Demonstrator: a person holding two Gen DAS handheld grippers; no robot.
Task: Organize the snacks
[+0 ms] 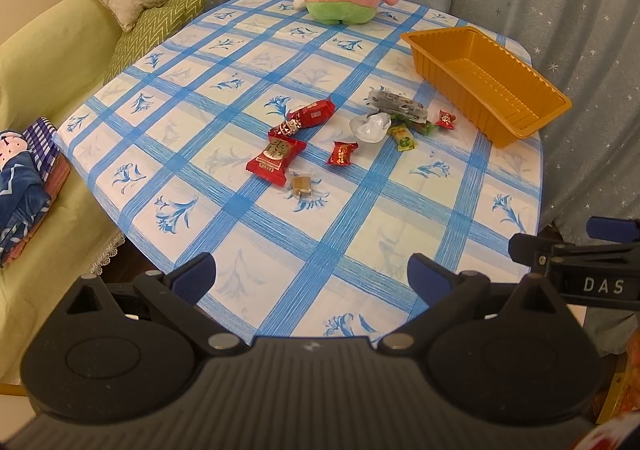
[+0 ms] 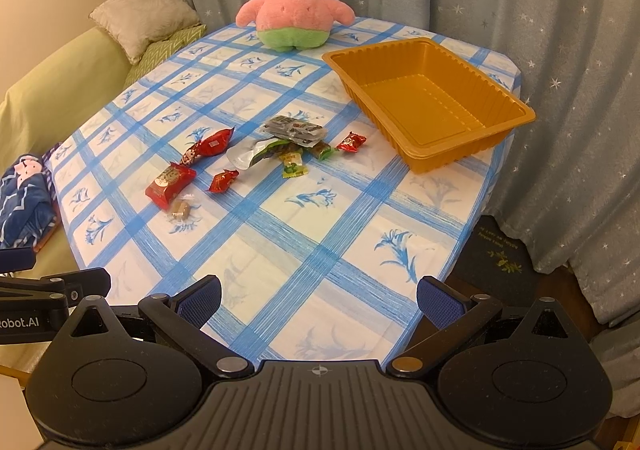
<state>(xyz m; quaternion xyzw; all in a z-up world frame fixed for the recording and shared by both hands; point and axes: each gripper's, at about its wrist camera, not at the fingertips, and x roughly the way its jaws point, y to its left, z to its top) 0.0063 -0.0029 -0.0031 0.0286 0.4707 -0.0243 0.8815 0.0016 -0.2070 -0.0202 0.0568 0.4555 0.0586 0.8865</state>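
Both grippers, left (image 1: 311, 274) and right (image 2: 319, 296), hung spread and empty; your crinkly snacks (image 2: 256, 157) could have slipped before reaching the tray (image 2: 496, 147).

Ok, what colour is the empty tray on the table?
Orange-gold all over. The tray shows best in the right wrist view.

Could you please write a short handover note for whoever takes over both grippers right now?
Left gripper: open, empty, hovering over the near table edge.
Right gripper: open, empty, likewise.
Ribbed orange plastic tray: empty, at the far right of the blue-checked tablecloth.
Wrapped snacks, red, green and others: loose mid-table, left of the tray.
Done: nothing.
Left: move every snack into the tray.
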